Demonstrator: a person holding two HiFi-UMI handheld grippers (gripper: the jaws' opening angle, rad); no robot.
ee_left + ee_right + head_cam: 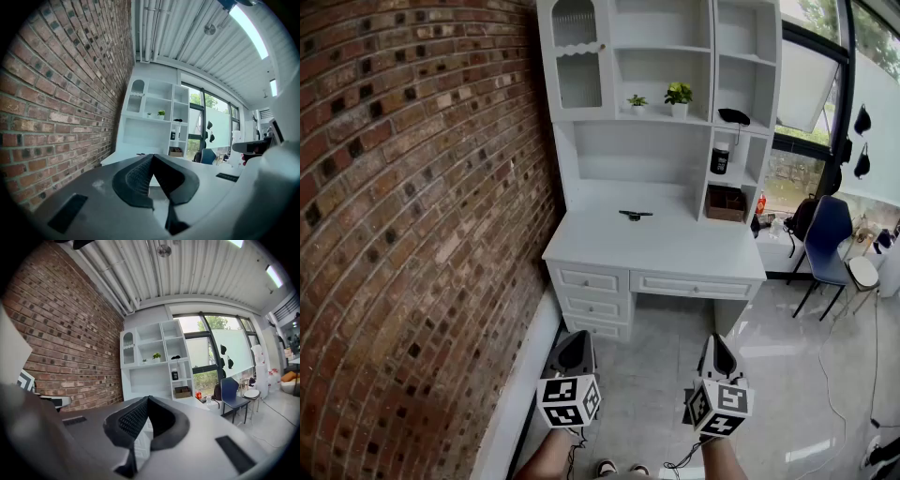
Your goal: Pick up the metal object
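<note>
Brick wall (412, 187) is running down the left side. Left tool (573, 345) is hanging low near the floor, jaws pressed together at the tips, nothing between them. Metal object (635, 215), dark and flat, is lying on the white surface (656, 248) toward the back, under the shelving, well apart from both tools. Right tool (716, 345) is sitting beside the left one at the same height, jaws likewise closed and gripping nothing. Blue chair (827, 234) is standing off to the right by the window. Task judged as not started: the whole approach is ahead. Risks: either tool arriving with its jaws together would be pushing the object toward the back panel instead of taking it. The object is looking thin and low, so jaws coming down could be scraping the surface or pinching only an end, letting it tip out. Reaching in high could be catching the shelf overhang above it.
</note>
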